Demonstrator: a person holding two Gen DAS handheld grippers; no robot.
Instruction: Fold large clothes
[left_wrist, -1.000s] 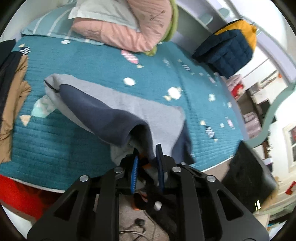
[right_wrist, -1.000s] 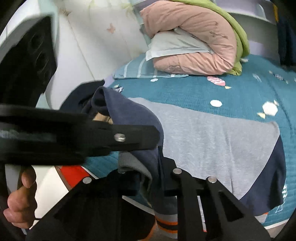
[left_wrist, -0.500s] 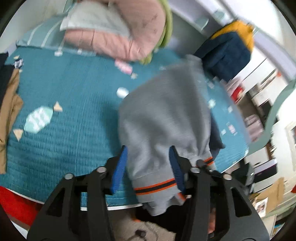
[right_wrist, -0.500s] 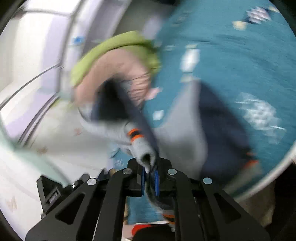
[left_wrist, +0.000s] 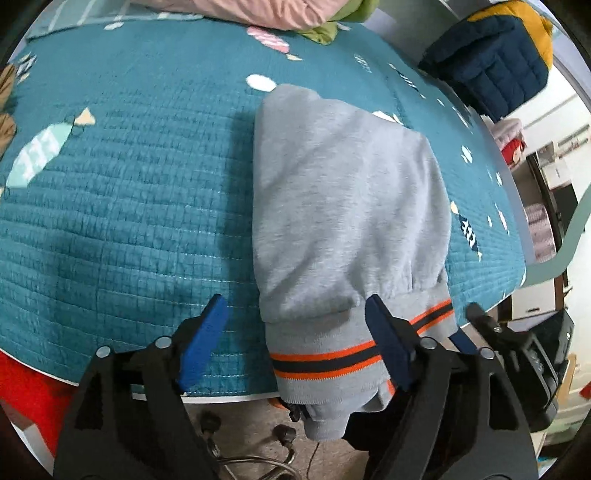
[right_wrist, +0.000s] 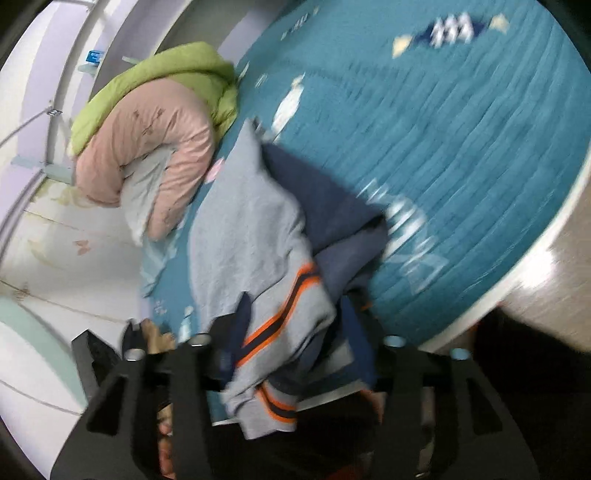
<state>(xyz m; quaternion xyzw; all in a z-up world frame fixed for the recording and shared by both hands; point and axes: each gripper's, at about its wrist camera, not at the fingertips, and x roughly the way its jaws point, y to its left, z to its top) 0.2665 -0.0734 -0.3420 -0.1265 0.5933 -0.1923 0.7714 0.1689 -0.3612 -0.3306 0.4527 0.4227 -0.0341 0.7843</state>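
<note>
The folded sweater (left_wrist: 343, 206) lies centre frame on the bed (left_wrist: 122, 177), hem overhanging. The left gripper (left_wrist: 295, 328) gapes wide; the right gripper (right_wrist: 295, 332), blurred, seems wide too. A quilt (right_wrist: 155, 136) sits upper left.

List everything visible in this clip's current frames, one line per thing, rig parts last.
sweatshirt: 1, grey and navy with orange-striped hem, folded on the bed's near edge, hem hanging over
bedspread: 1, teal quilted with small prints, covers the bed
duvet: 1, pink and green, rolled at the head of the bed
jacket: 1, navy and yellow puffer, beyond the bed's far right corner
brown cloth: 1, tan, bed's left edge, mostly cut off
cables: a few, dark, on the floor below the bed
left claw: 1, black with blue pads, open, fingers either side of the hem
right claw: 1, black, open, sweatshirt hem between the fingers; blurred
</note>
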